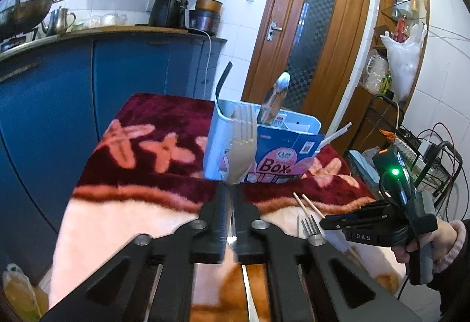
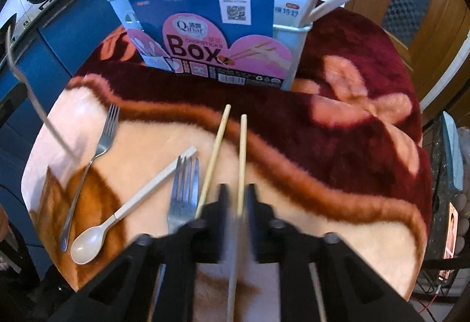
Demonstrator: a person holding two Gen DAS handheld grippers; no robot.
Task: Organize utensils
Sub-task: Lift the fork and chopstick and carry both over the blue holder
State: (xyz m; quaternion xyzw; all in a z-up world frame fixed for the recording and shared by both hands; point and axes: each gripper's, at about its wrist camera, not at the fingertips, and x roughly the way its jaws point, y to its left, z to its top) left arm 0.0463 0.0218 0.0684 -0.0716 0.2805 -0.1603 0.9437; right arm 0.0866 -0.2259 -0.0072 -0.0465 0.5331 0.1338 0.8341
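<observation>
Left wrist view: left gripper point(image 1: 230, 204) clenched on a cream fork point(image 1: 241, 151), raised before the utensil box point(image 1: 293, 142) at the blanket's far edge; a tilt could catch its rim. Right gripper point(image 2: 236, 204) straddles one wooden chopstick point(image 2: 241, 157), not yet clamped; its twin point(image 2: 216, 151) may roll off.

Blanket-covered table point(image 2: 367, 204): box point(image 2: 223, 57), forks point(image 2: 97, 157), chopsticks point(image 2: 242, 151)

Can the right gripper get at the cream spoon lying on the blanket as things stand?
Probably not yet: the right gripper straddles a chopstick, and a fork lies between it and the cream spoon.
</observation>
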